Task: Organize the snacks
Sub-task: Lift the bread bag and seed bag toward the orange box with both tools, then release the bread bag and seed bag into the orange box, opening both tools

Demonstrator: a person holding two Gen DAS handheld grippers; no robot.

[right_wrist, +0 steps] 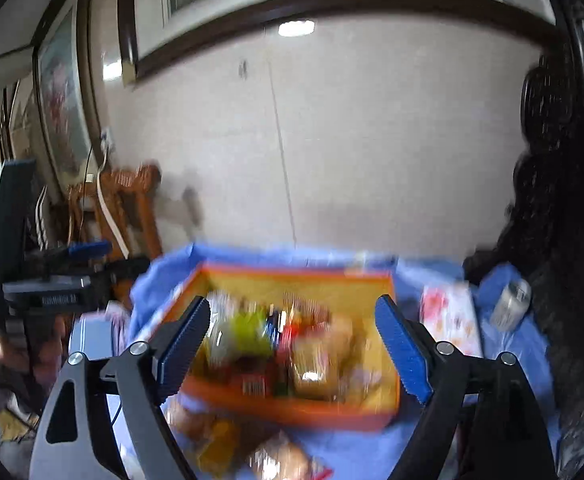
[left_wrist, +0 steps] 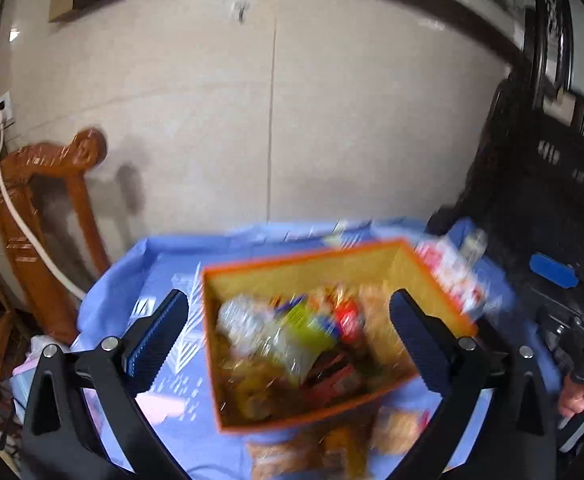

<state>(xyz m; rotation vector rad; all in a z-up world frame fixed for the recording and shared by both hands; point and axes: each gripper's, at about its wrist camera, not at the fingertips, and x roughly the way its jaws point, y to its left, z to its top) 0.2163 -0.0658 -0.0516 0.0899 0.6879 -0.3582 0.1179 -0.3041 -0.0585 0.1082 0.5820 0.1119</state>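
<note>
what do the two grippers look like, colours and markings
Both are alike: the left gripper and right gripper have black angular linkage arms with silver pivot bolts and flat blue ribbed pads. White lettering, too blurred to read fully, marks the bodies. No sleeves or cables show.

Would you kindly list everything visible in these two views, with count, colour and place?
box: one, orange outside, yellow inside, on the table, open
snacks in box: many, mixed colours, too blurred to count
loose snacks: a few, brown and yellow, on the cloth in front of the box
cloth: one, blue, covering the table
white packet: one, white with red print, right of the box
can: one, silvery, far right on the cloth
wooden chair: one, brown, left by the wall
left gripper: one, black, open above the box, empty
right gripper: one, black with blue pads, open above the box, empty
</note>
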